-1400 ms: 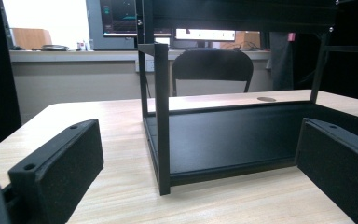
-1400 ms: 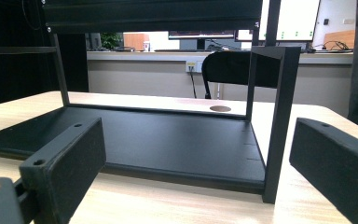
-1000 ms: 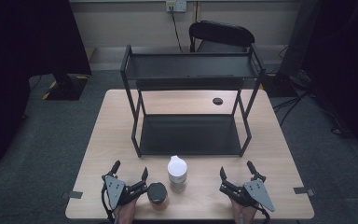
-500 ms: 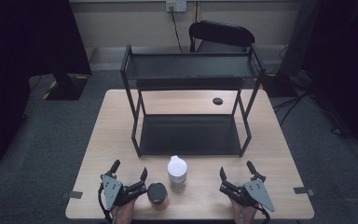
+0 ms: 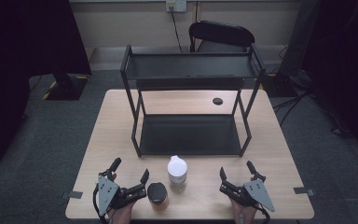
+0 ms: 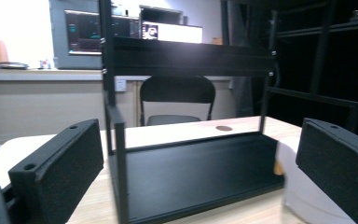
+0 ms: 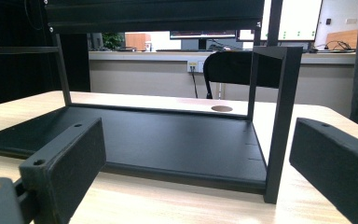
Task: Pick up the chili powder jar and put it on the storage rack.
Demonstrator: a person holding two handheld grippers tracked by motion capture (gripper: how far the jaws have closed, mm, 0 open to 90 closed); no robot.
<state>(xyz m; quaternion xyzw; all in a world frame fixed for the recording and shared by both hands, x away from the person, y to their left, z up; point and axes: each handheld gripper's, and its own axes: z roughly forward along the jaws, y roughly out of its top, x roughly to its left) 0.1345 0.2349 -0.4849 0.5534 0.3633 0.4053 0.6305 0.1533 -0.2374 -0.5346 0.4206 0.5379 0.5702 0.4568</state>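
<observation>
A black two-tier metal shelf stands in the middle of the wooden table. In front of it stand a white-lidded jar and, to its left, a dark-lidded jar. My left gripper is open near the front edge, its right jaw close beside the dark-lidded jar. My right gripper is open at the front right, nothing between its jaws. The left gripper view looks at the shelf, with the white jar blurred by the right jaw. The right gripper view faces the shelf's lower tray.
A small dark round disc lies on the table behind the shelf at the right. A black folding chair stands beyond the far edge. Tape marks sit at the front corners. Dark curtains flank the room.
</observation>
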